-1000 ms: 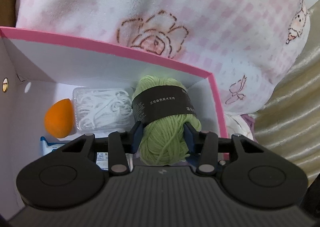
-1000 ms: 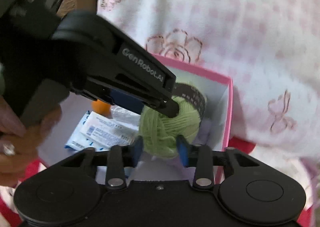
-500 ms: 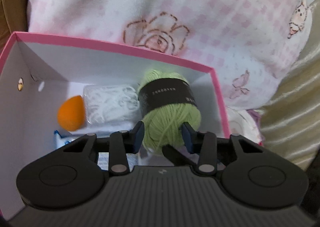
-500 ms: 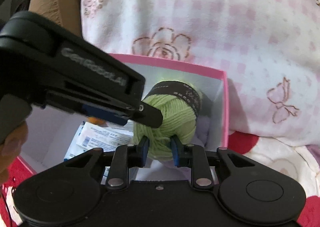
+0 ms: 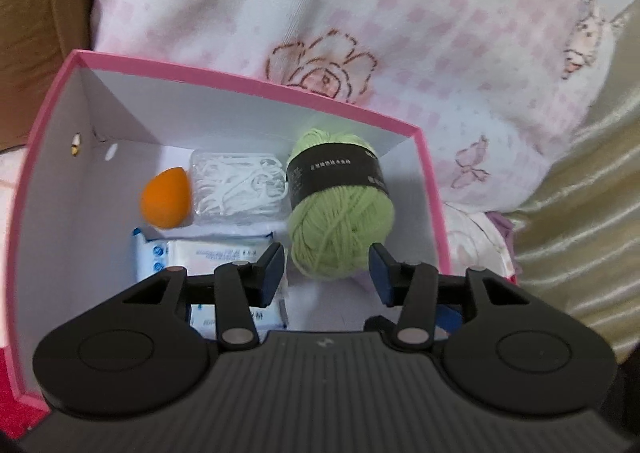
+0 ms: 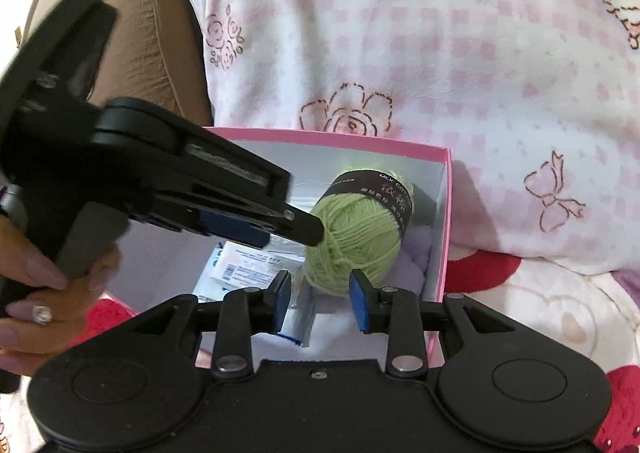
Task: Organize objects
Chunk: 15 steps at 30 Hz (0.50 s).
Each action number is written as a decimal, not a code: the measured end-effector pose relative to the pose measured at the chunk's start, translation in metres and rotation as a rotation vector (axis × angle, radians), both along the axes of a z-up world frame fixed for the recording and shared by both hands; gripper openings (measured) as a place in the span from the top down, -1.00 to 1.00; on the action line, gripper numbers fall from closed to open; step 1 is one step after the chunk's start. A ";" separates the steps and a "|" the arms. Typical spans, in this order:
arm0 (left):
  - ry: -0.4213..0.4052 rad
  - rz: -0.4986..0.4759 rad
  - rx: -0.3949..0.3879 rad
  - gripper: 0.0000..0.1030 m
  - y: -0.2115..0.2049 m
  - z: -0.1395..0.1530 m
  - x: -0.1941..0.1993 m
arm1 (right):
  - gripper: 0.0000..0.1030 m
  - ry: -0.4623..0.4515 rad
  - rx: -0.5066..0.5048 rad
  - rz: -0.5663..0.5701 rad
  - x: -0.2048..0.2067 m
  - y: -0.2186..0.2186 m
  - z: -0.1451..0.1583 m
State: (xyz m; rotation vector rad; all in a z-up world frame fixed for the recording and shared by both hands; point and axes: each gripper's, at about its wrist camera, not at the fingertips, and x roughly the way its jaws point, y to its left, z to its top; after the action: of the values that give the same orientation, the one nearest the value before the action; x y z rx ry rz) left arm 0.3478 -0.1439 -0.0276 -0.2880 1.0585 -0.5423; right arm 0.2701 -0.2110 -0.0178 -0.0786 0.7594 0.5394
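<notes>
Your pink box sits open on the bedding, backed by a pink-checked blanket, and everything to sort lies on its white floor. Against the left wall you have an orange sponge, egg-shaped and tilted. Just beside it, along the far wall, is a clear case of white floss picks, touching or nearly touching the sponge. In front of those two, toward the near edge, lie flat white packets with blue print, partly hidden behind your tool. At the right side of the box, close to the far right corner, rests the green yarn ball with its dark paper band facing up and back.

Your left gripper hangs over the near part of the box; its jaws have just been opening and stand apart, the near end of the yarn showing in the gap with both pads clear of it. From the right wrist view your left hand wraps the handle of that tool, whose tip hangs over the yarn's left side.

Your right gripper has also just been opening; its jaws stand apart at the box's near edge, with the ball lying beyond the pads, untouched.
</notes>
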 end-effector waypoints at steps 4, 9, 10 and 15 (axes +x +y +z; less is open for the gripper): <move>0.025 0.007 0.015 0.11 0.016 0.009 -0.017 | 0.18 0.005 0.012 0.006 -0.015 0.003 0.004; 0.038 0.005 0.016 0.07 0.037 0.017 -0.044 | 0.03 0.002 -0.031 -0.028 -0.041 0.006 0.020; 0.035 0.005 0.020 0.05 0.041 0.019 -0.050 | 0.01 -0.002 -0.024 -0.028 -0.047 0.005 0.024; -0.018 -0.011 0.030 0.02 0.059 0.032 -0.081 | -0.12 -0.034 -0.015 -0.013 -0.081 0.005 0.050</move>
State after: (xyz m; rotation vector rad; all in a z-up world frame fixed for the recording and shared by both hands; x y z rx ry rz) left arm 0.2666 -0.0849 0.0041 -0.2506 1.0500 -0.5377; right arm 0.1888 -0.2060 0.0325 -0.0963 0.7303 0.5186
